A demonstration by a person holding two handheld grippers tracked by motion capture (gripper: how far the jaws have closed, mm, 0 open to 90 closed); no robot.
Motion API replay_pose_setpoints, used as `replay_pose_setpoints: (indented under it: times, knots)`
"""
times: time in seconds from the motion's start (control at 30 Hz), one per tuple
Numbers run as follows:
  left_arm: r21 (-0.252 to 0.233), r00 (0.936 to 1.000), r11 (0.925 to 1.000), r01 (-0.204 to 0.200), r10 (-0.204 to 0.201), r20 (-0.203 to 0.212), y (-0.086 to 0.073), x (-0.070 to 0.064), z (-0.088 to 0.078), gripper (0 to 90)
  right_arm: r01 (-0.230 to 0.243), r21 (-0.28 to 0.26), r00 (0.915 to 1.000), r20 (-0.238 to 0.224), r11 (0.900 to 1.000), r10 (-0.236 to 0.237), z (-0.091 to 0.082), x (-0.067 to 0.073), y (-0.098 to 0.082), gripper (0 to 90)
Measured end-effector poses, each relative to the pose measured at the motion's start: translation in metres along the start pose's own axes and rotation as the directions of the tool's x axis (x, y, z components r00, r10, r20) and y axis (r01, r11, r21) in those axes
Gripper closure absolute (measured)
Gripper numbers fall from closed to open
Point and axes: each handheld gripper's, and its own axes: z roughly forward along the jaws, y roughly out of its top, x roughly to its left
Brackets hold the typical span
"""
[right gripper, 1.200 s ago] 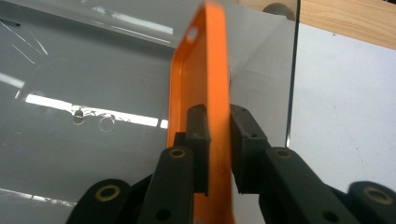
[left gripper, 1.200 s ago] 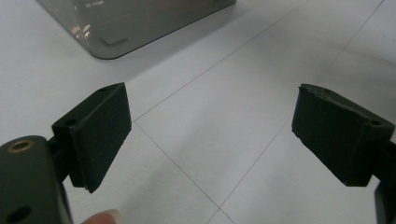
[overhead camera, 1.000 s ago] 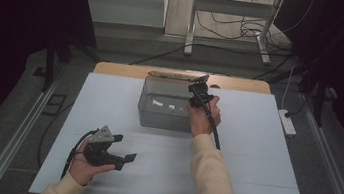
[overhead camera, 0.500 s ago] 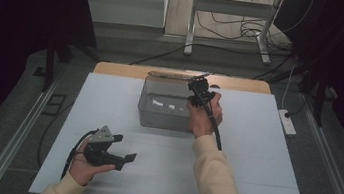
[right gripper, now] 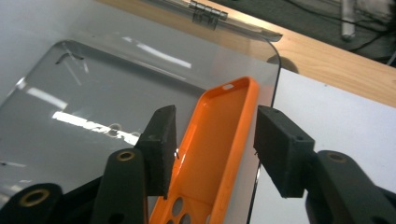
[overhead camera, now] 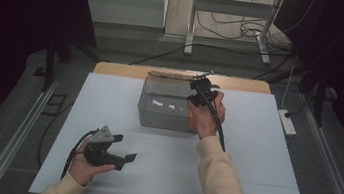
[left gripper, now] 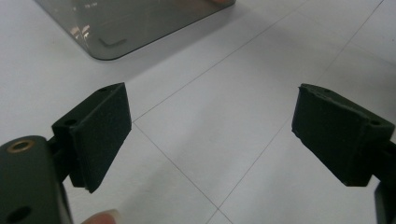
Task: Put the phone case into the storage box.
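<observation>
The orange phone case (right gripper: 210, 154) lay inside the clear box (overhead camera: 158, 106) against its right wall, and its lower end was cut off at the bottom edge of the right gripper view, where a few round holes showed. From the high view only a sliver of orange (overhead camera: 190, 121) could be seen at the box's near right corner, the rest hidden behind the person's right hand (overhead camera: 206, 115).

The right gripper (right gripper: 212, 135) hung over the box with its fingers (right gripper: 161, 140) set either side of the case. They had just been opening, and the case stood between them. A clear gap showed at the right finger; at the left finger the case's rim sat so close that contact was hard to judge, but the pads did not seem to press it. In the high view that gripper (overhead camera: 200, 88) was too small and dark to read.

The left gripper (left gripper: 210, 135) rested near the front of the white desk (overhead camera: 252, 163), well apart from the box, fingers wide open with nothing between them. A fingertip was cut off at the bottom edge of the left gripper view, and only one rounded corner of the box (left gripper: 112, 32) showed at the top.

The box's hinge (right gripper: 208, 13) and open lid showed at its far side. Pale marks on the box floor (right gripper: 93, 123) could not be read as writing.
</observation>
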Motion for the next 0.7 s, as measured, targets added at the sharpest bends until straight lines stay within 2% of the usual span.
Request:
replay_pose_setpoints:
  times: [0.2,0.37,0.5,0.7]
  knots:
    - [0.0,1.0,1.0,0.0,0.0,-0.001,0.0,0.0,0.0,11.8,-0.004,-0.004,0.9994,-0.035,1.0,0.004,-0.006,-0.005,-0.001,44.6]
    - [-0.003,1.0,1.0,0.001,-0.001,-0.003,0.0,0.0,-0.001,11.7,-0.007,-0.011,0.9963,-0.086,1.0,0.006,-0.011,-0.009,-0.001,40.8]
    - [0.004,1.0,1.0,0.001,-0.001,-0.008,-0.001,0.0,-0.001,11.6,0.0,-0.012,0.9881,-0.154,1.0,-0.002,-0.015,-0.012,-0.002,36.5]
    - [0.003,0.9997,1.0,0.009,-0.009,-0.021,-0.002,0.001,-0.003,11.5,0.005,-0.053,0.9756,-0.219,0.999,-0.016,-0.026,-0.02,-0.007,26.9]
